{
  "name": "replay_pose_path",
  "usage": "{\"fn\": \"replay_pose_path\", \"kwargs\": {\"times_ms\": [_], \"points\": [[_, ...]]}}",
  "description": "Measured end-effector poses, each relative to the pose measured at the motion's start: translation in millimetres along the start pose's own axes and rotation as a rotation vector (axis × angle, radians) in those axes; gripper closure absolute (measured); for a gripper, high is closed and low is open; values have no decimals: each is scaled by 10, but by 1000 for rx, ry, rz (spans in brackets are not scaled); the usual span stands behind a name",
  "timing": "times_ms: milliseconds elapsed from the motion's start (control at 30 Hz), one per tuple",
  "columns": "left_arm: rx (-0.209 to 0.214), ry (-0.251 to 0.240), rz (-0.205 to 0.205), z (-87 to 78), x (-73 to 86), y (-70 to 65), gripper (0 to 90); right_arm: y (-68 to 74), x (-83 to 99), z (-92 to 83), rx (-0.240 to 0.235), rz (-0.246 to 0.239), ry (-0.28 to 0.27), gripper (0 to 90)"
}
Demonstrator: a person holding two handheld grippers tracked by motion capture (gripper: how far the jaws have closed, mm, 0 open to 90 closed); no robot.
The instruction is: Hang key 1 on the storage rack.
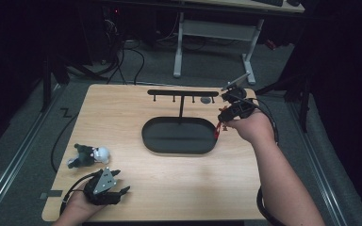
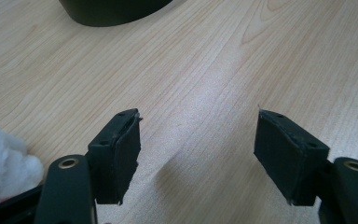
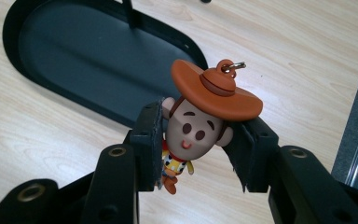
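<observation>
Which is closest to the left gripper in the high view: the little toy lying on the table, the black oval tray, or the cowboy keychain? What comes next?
From the left gripper, at the table's near left corner:
1. The little toy, just beyond it near the left edge.
2. The black oval tray, in the middle of the table.
3. The cowboy keychain, held in the right gripper past the tray's right end.

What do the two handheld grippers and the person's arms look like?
Both grippers are black. The left gripper carries a grey three-cornered plate on top and trails a black cable. Its fingers are flat rectangular black pads on arms with brass-ringed holes. The right gripper has red details and a black cable. Both forearms are bare, with no sleeves showing.
</observation>
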State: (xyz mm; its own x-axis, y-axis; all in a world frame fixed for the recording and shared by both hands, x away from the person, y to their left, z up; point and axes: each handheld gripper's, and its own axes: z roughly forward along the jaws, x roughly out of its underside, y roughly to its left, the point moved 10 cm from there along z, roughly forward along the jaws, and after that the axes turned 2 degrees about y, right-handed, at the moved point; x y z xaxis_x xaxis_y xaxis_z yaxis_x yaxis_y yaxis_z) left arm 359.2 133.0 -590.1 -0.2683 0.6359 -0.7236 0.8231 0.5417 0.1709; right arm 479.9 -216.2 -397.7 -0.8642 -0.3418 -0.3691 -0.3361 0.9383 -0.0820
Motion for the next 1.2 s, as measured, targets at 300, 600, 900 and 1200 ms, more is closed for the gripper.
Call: {"fn": "replay_pose_path", "kwargs": {"times_ms": [300,600,900,1200], "points": [[2,-2,-1,0,-3,0,317,36,-136,54,2,-9,-7,580],[2,1,2,-3,3,0,317,108,-263,79,-10,-23,-16,580],[6,6,2,-3,11,-9,317,107,-390,115,3,-26,-26,580],[6,3,0,-5,16,-5,317,-40,-451,164,21,19,-32,580]]}}
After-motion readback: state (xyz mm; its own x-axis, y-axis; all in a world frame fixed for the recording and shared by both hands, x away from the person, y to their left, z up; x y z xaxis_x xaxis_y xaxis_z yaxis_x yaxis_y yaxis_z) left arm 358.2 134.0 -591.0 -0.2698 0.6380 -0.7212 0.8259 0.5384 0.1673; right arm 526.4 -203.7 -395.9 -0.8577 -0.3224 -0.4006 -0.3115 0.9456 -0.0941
